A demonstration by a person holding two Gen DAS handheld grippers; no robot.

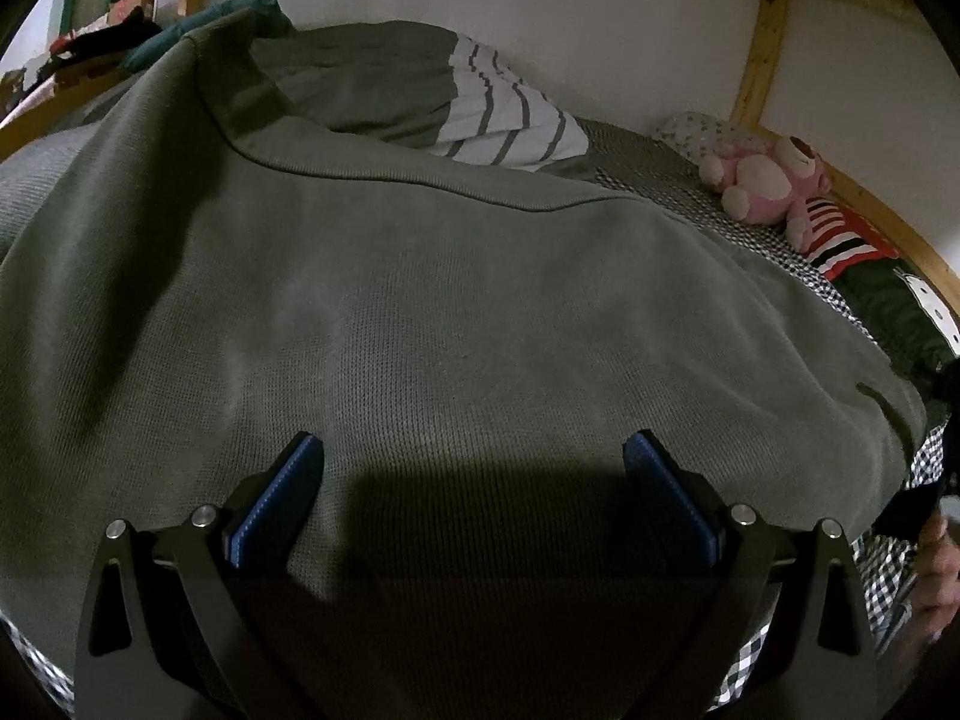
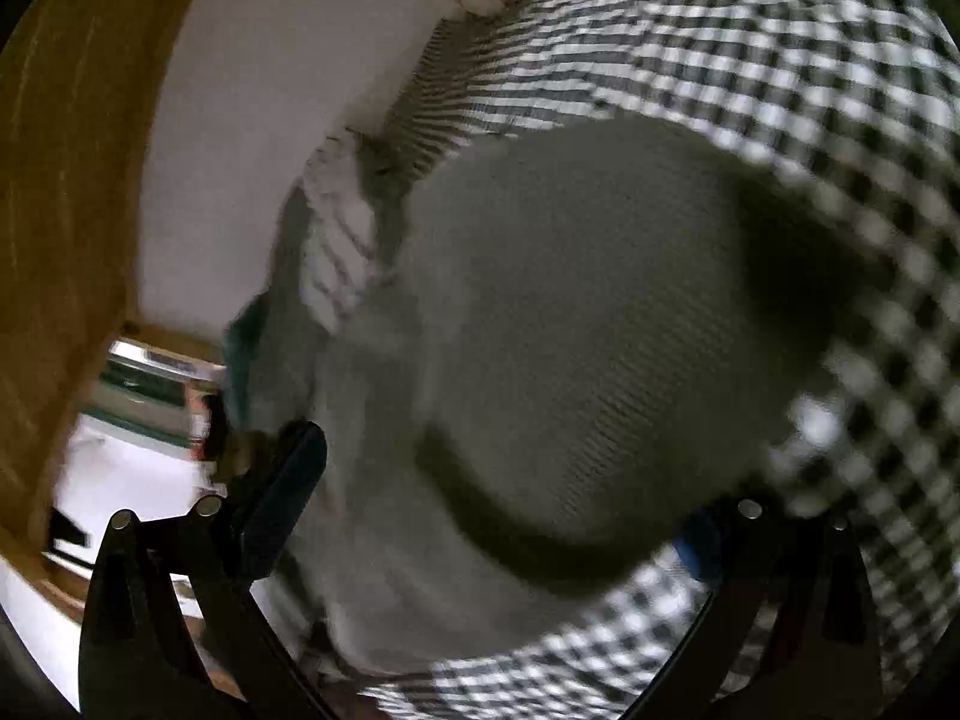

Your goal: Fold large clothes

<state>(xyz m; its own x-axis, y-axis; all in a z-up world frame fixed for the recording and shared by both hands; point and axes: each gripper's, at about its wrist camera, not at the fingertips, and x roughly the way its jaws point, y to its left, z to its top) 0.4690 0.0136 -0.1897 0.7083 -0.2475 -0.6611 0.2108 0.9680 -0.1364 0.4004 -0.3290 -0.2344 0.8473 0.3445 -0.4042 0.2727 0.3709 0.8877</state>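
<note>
Grey-green knit sweater [image 1: 420, 300] spread flat over a checked bed, both sets of tongs spread apart with nothing between them

The bed sheet [image 2: 780, 60], black-and-white gingham, carries the sweater, which fills most of the left wrist view; its long axis runs from the near hem under the left tongs [image 1: 474, 480] away toward the white wall [image 1: 540, 12], a seam crossing its far part from side to side. The knit is fine-ribbed, soft and matte. To its right lies bare sheet up to the wooden bed frame [image 1: 888, 240]. Beyond its far edge sit a striped white cloth [image 1: 510, 120] and a pink plush toy [image 1: 768, 180]. The right tongs [image 2: 510, 528] hang over a rounded sweater edge where it meets the sheet; that view is motion-blurred
</note>
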